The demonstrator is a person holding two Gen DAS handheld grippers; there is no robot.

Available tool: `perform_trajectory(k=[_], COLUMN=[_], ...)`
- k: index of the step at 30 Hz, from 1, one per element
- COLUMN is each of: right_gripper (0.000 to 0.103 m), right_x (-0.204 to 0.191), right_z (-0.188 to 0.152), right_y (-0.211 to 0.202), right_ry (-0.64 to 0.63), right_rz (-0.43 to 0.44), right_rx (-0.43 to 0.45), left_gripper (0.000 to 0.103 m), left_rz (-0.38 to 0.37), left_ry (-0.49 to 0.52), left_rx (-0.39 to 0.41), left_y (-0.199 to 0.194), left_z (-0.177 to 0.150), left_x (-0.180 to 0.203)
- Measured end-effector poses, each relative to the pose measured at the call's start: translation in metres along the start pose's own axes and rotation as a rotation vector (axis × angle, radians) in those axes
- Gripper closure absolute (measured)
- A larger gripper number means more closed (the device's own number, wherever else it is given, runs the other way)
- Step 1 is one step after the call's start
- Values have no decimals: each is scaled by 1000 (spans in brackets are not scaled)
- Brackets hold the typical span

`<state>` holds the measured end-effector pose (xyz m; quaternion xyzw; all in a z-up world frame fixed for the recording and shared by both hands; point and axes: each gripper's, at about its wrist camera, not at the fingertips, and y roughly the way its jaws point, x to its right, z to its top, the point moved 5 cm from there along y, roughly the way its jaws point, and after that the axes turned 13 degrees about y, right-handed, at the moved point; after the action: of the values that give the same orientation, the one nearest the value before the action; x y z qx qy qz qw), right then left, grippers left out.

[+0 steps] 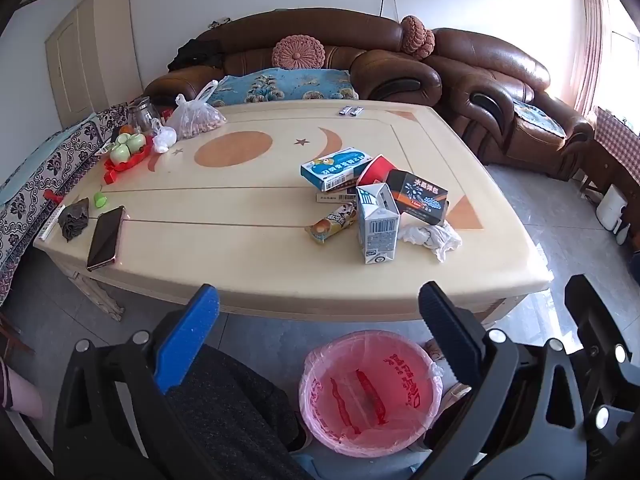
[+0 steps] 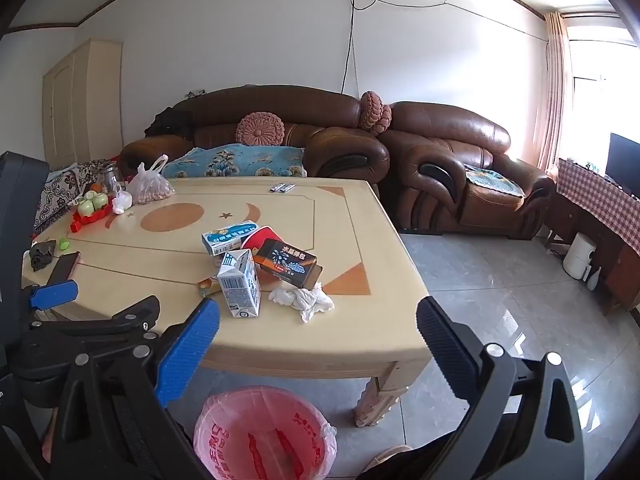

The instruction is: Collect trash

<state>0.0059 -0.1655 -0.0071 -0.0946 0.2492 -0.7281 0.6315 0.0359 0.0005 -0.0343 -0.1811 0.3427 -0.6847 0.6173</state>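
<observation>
- Opening step judged: both grippers, left (image 1: 318, 312) and right (image 2: 318, 328), are held with fingers spread, gripping nothing.
- Trash is clustered near-right on the surface (image 1: 240, 276): milk carton (image 1: 377, 226), crumpled tissue (image 1: 432, 238).
- Next move: carton to be grasped, then dropped into the pink-lined bin (image 1: 370, 394) below.

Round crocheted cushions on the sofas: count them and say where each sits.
2. One pink crocheted cushion leans against the long sofa's backrest; the other sits wedged atop the gap between that sofa and the armchair. Others may be hidden.

Phone (image 1: 105, 237), brown sofa (image 1: 304, 60), cupboard (image 1: 86, 54)
</observation>
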Motion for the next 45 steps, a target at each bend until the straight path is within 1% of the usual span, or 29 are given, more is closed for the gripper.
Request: perform_trajectory(k=[3, 4, 5, 9, 10, 15, 29, 45], right_gripper=[6, 6, 6, 6, 6, 6, 6, 6], right_x=[2, 2, 3, -2, 0, 2, 1, -2], right_z=[0, 0, -1, 1, 1, 0, 1, 3], right_y=[0, 0, 0, 0, 0, 1, 0, -3], right_ry=[3, 3, 5, 8, 16, 19, 19, 17], right_rz=[-2, -3, -4, -1, 3, 6, 9, 19], right_rx=[7, 6, 5, -2, -4, -6, -6, -6], left_gripper=[5, 5, 5, 5, 5, 5, 5, 5], left_rz=[-10, 11, 10, 7, 9, 9, -8, -7], left_ry=[-10, 4, 4, 6, 12, 14, -1, -1], left_rx=[8, 18, 18, 12, 8, 5, 2, 2], left_y=[0, -2, -3, -4, -2, -3, 1, 3], left_z=[0, -1, -1, -5, 0, 4, 0, -4], left_x=[-3, -1, -2, -4, 1, 1, 1, 4])
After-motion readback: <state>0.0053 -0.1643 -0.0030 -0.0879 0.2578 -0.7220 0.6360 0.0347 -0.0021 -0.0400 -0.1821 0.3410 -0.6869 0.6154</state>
